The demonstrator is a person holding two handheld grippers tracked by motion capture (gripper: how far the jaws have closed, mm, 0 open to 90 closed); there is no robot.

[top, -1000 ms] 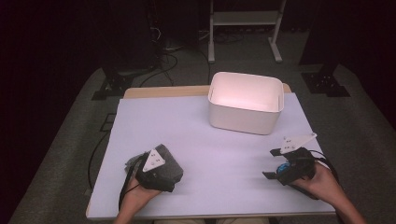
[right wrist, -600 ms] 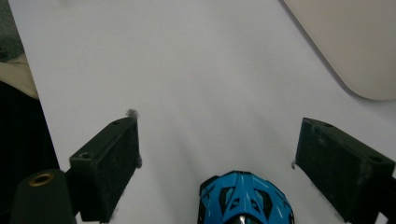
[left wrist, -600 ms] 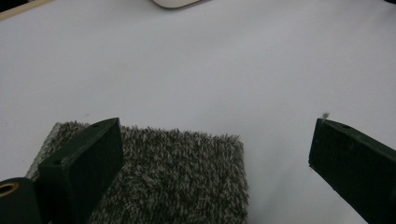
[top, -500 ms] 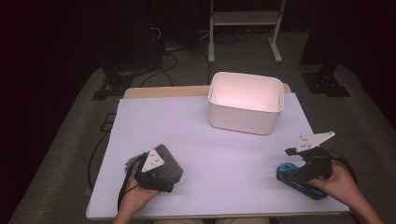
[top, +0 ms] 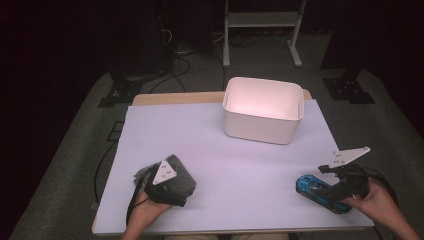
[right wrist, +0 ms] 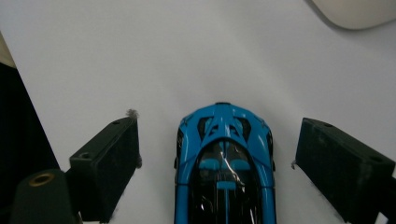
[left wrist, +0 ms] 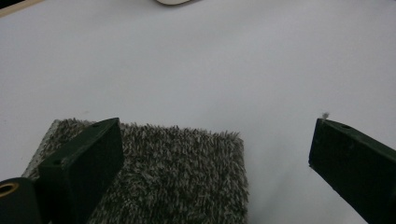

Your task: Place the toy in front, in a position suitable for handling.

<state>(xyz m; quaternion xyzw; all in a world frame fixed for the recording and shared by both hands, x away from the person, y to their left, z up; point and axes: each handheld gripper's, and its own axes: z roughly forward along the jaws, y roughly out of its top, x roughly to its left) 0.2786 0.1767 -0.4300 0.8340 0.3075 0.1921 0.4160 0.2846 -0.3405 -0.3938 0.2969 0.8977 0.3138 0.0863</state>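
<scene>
Straddling the blue toy car (right wrist: 223,163) with my right gripper (right wrist: 219,163), jaws spread wide and ready to close.

I have the car sitting on the white table cover (top: 240,165) near its front right corner, lined up lengthwise between the two jaws with a gap on each side, so nothing is pinched yet; that alignment should let me clamp its flanks squarely. My left gripper (left wrist: 210,154) waits with its jaws just as far apart, low over the grey shaggy pad (left wrist: 177,172) at the front left. The white bin (top: 263,110) stands well apart at the far side, probably where the car goes.
</scene>
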